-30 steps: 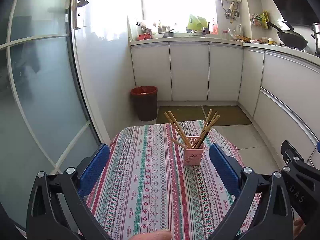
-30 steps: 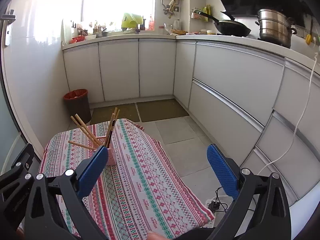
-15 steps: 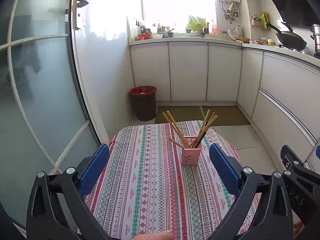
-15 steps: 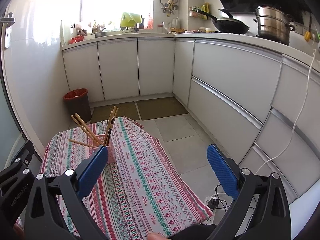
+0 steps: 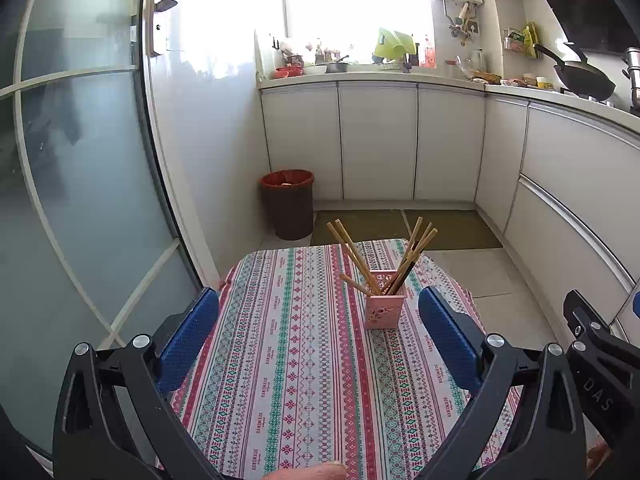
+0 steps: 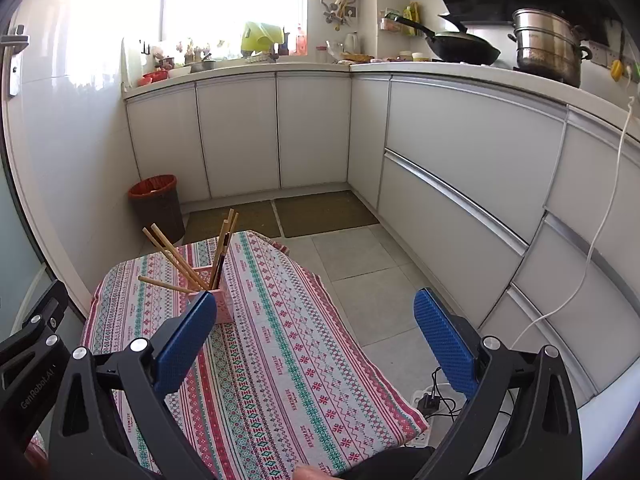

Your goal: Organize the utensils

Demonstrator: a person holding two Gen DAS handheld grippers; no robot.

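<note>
A pink square holder stands on the patterned tablecloth at the table's far right. Several wooden chopsticks lean out of it in different directions. The holder and chopsticks also show in the right wrist view, partly behind a blue pad. My left gripper is open and empty, held above the table's near side. My right gripper is open and empty, to the right of the holder, over the table's right edge.
A red-lined waste bin stands on the floor beyond the table. White cabinets run along the back and right. A glass door is on the left. A power strip with cables lies on the floor at the right.
Both views have shifted slightly. The holder sits a little lower and closer to the left in the left wrist view. Both grippers stay open.
</note>
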